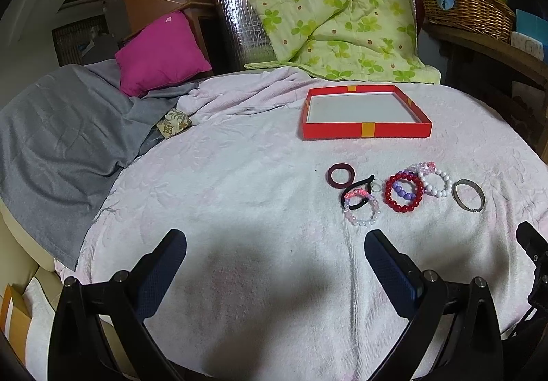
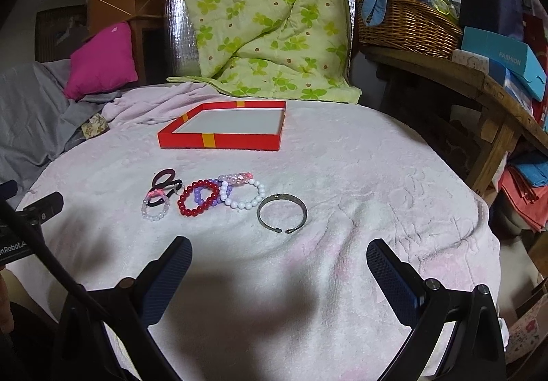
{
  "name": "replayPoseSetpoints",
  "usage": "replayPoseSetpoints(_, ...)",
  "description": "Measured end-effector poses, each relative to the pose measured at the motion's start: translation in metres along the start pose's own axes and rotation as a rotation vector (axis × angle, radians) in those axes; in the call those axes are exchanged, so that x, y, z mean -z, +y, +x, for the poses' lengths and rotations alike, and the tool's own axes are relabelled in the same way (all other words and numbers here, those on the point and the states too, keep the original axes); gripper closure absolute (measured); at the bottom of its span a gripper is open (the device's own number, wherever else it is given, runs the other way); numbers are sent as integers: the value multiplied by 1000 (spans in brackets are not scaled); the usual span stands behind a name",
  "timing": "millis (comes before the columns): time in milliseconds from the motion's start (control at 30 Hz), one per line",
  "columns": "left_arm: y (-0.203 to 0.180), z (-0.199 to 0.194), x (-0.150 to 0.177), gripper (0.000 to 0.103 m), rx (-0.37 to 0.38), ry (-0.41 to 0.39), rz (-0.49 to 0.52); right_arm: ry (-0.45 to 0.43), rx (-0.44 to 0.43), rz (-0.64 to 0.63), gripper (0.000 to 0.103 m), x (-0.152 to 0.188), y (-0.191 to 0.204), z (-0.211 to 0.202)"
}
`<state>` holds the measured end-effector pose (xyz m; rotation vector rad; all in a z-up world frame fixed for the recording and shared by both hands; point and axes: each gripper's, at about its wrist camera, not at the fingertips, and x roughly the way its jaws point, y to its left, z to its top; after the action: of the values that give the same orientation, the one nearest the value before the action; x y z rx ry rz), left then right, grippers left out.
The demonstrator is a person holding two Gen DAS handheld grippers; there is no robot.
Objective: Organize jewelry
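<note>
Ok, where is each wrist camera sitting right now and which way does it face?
Left wrist: behind the open left gripper, low over the pink towel, facing the red box; the bracelets lie ahead to its right.
Right wrist: behind the open right gripper, same heading; the metal bangle lies nearest, part of the left tool at its left edge.
Both show the red box, red bead bracelet and green quilt.

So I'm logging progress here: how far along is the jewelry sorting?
Nothing done yet: the red box is empty. Nothing in hand: left gripper and right gripper are open. Left: every bracelet, including the red bead bracelet and metal bangle, lies on the towel.
</note>
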<state>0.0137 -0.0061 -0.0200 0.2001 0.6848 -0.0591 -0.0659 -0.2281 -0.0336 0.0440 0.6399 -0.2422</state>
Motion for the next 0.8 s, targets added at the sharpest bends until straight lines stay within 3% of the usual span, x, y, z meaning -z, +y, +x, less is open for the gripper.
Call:
replayPoseSetpoints(467,-2,4,1,0,-19,32,42,6,-7,7,0,0,-2,1)
replayPoseSetpoints(800,0,14,2,0,27,17,-29,17,-15,21,0,-1,-6,3)
